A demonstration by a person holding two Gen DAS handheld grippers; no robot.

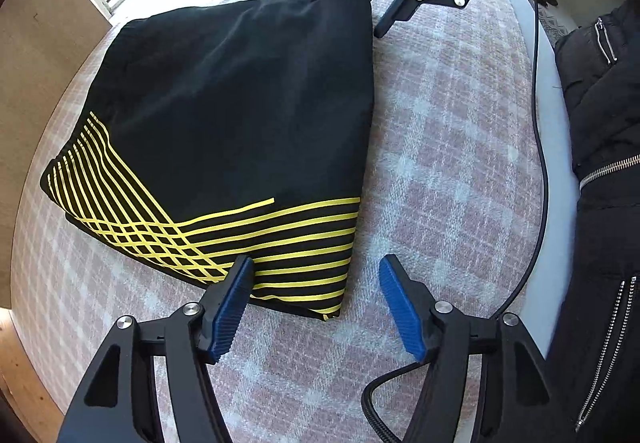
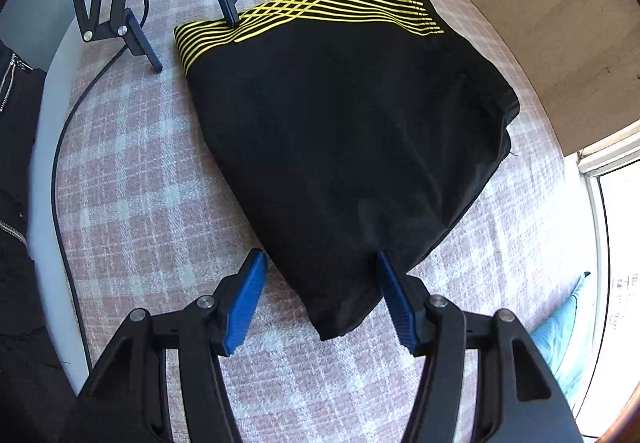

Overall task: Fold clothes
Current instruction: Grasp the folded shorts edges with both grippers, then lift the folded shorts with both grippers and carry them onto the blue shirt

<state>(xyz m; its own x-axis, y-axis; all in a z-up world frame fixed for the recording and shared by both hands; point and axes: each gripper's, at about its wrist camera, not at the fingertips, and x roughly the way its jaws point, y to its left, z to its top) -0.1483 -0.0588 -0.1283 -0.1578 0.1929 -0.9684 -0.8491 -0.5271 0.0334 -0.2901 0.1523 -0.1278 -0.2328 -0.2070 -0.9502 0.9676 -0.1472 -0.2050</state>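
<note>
Folded black garment [image 2: 352, 147] (yellow-striped end far), plaid bedspread [image 2: 152, 183], right tool [image 2: 320, 295] spread wide

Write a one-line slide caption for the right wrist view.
Right tool open astride one corner of the folded black garment with yellow stripes on the plaid cover; left tool open at the striped end.

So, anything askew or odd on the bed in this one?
Nothing is damaged or spilled. The black garment lies folded and fairly flat on the plaid cover. Both the left gripper and right gripper are open at its corners.
</note>
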